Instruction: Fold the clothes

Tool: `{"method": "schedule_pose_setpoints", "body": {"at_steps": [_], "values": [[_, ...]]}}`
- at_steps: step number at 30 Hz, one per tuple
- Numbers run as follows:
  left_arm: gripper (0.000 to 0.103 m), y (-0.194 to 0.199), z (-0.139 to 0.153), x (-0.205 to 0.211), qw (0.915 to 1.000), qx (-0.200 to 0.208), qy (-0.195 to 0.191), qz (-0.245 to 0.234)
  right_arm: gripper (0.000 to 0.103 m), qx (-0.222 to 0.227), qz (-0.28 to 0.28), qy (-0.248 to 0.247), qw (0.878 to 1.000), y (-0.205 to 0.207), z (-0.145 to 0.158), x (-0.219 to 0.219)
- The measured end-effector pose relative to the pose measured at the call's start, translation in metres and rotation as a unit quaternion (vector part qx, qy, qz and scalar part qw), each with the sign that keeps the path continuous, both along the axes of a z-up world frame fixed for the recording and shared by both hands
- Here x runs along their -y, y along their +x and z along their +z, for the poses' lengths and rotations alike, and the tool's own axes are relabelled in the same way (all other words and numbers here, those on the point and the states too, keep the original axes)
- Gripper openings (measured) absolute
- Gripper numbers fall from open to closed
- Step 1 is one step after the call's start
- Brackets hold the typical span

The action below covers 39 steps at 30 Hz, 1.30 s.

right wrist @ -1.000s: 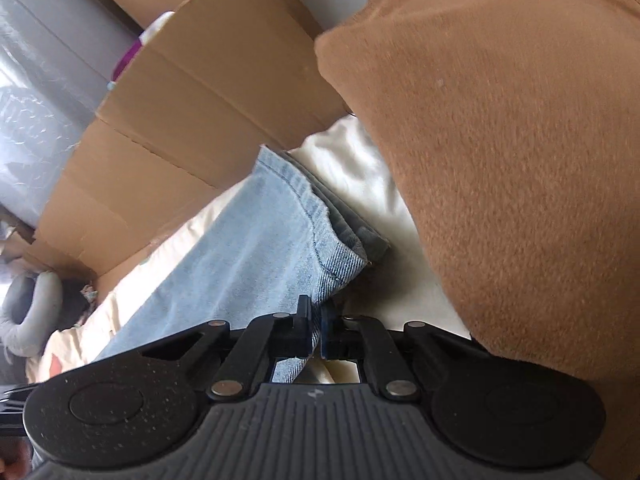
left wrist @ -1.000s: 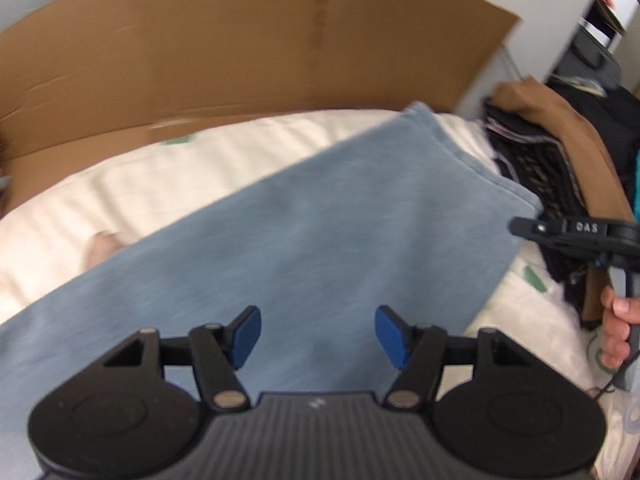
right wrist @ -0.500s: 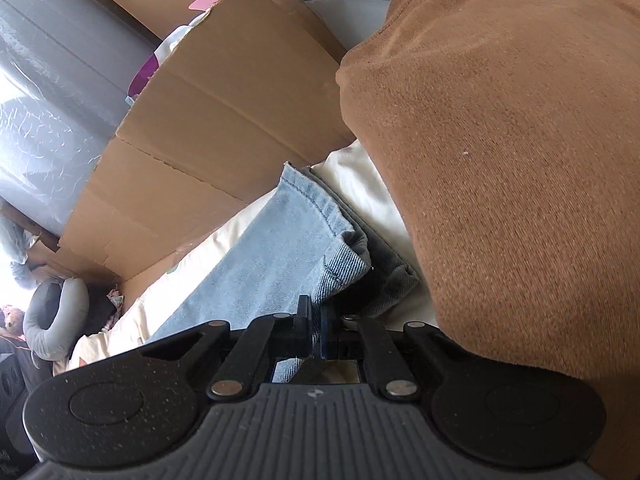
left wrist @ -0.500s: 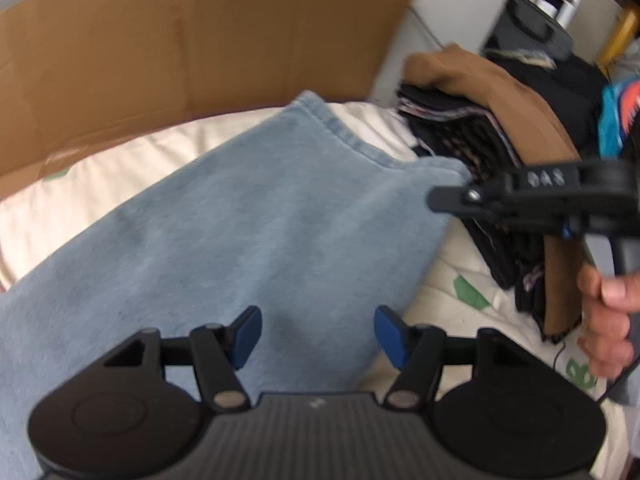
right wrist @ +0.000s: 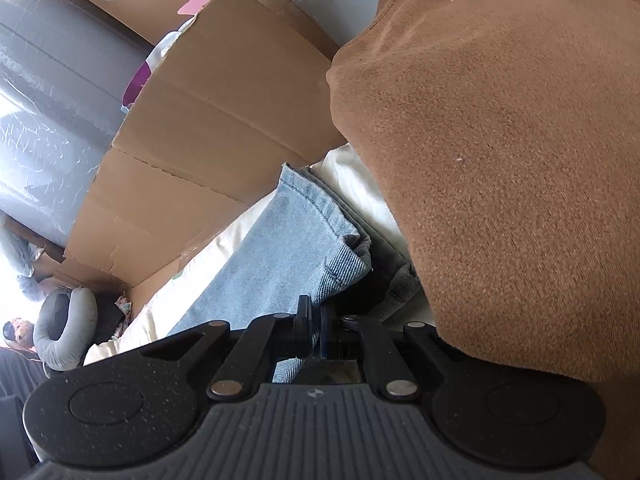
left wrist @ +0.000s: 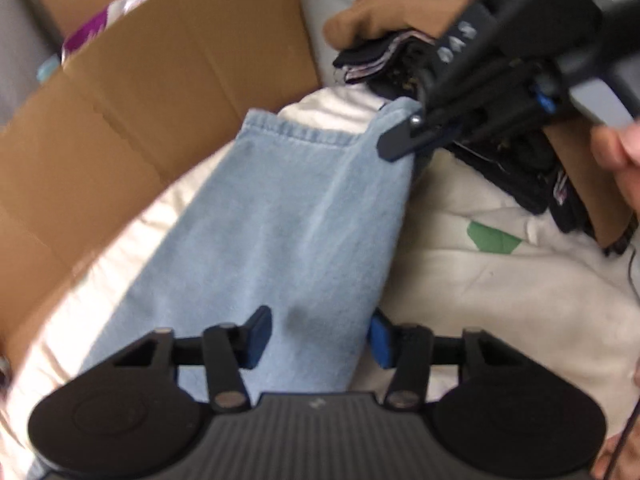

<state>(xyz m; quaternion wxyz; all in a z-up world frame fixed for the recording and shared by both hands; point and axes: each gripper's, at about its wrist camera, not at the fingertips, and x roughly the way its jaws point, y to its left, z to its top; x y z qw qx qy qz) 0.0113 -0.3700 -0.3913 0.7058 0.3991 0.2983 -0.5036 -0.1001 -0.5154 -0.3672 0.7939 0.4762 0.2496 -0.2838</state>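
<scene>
Denim jeans [left wrist: 288, 216] lie flat on the bed [left wrist: 480, 280]. Your right hand-held gripper [right wrist: 316, 320] pinches the hem corner; left hand-held gripper [left wrist: 316, 338], jaws just closing, straddles the edge ungripped. Lift now and that side sags.

Jeans [left wrist: 288, 216]: pale blue denim, lighter faded streaks, darker blue stitching at hem. Bedcover [left wrist: 480, 280] lower right: cream w/ green patch print. Cardboard [left wrist: 160, 92] upper left: plain brown. Top garment on pile [right wrist: 500, 160], right of frame: rust-brown, fuzzy. Clothes under it [left wrist: 404, 60]: black w/ pink-white stripes. Left gripper [left wrist: 318, 338]: black body, blue pads. Right gripper [right wrist: 316, 320]: black.
</scene>
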Motion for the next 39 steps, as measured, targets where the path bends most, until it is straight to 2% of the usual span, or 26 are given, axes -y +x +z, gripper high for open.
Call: {"method": "schedule_pose_setpoints", "body": {"at_steps": [2, 3, 4, 7, 14, 19, 24, 27, 29, 31, 35, 39], "values": [[0.037, -0.003, 0.000, 0.001, 0.9999, 0.009, -0.007, -0.009, 0.002, 0.002, -0.002, 0.003, 1.000, -0.001, 0.000, 0.001], [0.022, -0.003, 0.001, 0.001, 0.9998, 0.007, -0.011, -0.012, 0.002, 0.003, -0.003, 0.004, 1.000, -0.001, 0.000, 0.002], [0.014, -0.002, 0.002, 0.001, 0.9998, 0.003, -0.015, -0.011, 0.002, 0.003, -0.003, 0.004, 1.000, -0.001, 0.000, 0.002], [0.005, 0.007, 0.004, 0.002, 0.9994, -0.012, -0.034, 0.000, 0.003, 0.006, 0.001, 0.001, 1.000, -0.001, 0.001, 0.001], [0.004, 0.035, 0.015, 0.000, 0.9935, -0.082, -0.060, 0.052, 0.008, -0.001, 0.020, -0.041, 0.999, -0.004, 0.010, -0.012], [0.004, 0.053, 0.021, 0.000, 0.9873, -0.119, -0.071, 0.077, 0.019, -0.025, 0.034, -0.077, 0.996, -0.005, 0.012, -0.025], [0.004, 0.066, 0.024, 0.001, 0.9799, -0.155, -0.074, 0.102, 0.020, -0.047, 0.052, -0.095, 0.993, 0.001, 0.012, -0.032], [0.004, 0.076, 0.025, 0.000, 0.9723, -0.180, -0.080, 0.127, 0.021, -0.027, 0.042, -0.124, 0.991, -0.011, 0.022, -0.043], [0.004, 0.078, 0.027, 0.001, 0.9730, -0.178, -0.083, 0.122, 0.026, -0.012, 0.033, -0.149, 0.988, -0.026, 0.028, -0.054], [0.004, 0.078, 0.027, 0.001, 0.9732, -0.182, -0.081, 0.116, 0.026, -0.011, 0.037, -0.145, 0.989, -0.023, 0.027, -0.051], [0.004, 0.082, 0.023, 0.003, 0.9684, -0.209, -0.070, 0.116, 0.026, -0.024, 0.055, -0.127, 0.990, -0.020, 0.022, -0.051], [0.004, 0.078, 0.019, 0.005, 0.9712, -0.208, -0.061, 0.099, 0.026, -0.039, 0.078, -0.115, 0.990, -0.002, 0.010, -0.050]]}}
